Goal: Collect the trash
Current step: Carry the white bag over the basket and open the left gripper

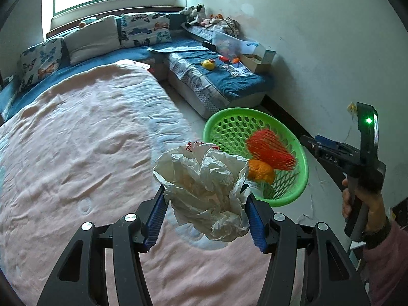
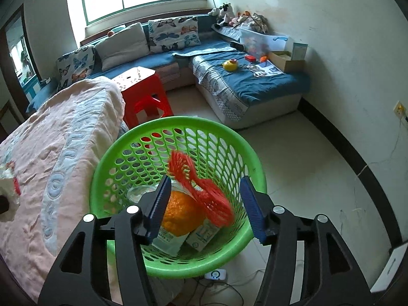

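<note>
**K:** Left gripper (image 1: 205, 210) up close: blue pads pinching a crumpled white plastic bag (image 1: 204, 191), wad bulging past both fingers, hanging over the pink quilt (image 1: 76, 140). State of the right?

**M:** Right gripper (image 2: 202, 206) spread, nothing touching its pads. Red foam net (image 2: 201, 191) sits below the gap, blurred, looks like it's dropping into the green perforated basket (image 2: 122, 153). No earlier view, so that's a judgement.

**K:** Big to small: quilted bed fills the left, basket on the floor just beside its edge, red stool (image 2: 145, 94) behind the basket, blue sofa (image 1: 216, 76) further back.

**M:** Already in the basket: an orange (image 2: 183, 214), two small cartons (image 2: 204, 234), the net.

**K:** Key relation: from the left gripper, the basket lies ahead and to the right, part of its rim hidden behind the bag. Bag has no clear long axis, it's a ball. Left hand holds the trash, so left has to travel; right hand already sits over the basket.

**M:** Clearance: basket mouth is wide and open upward, bare tiled floor on its far side. Tight spots are the bed edge and my gripper over the mouth. I'd clear right before you come across.
</note>
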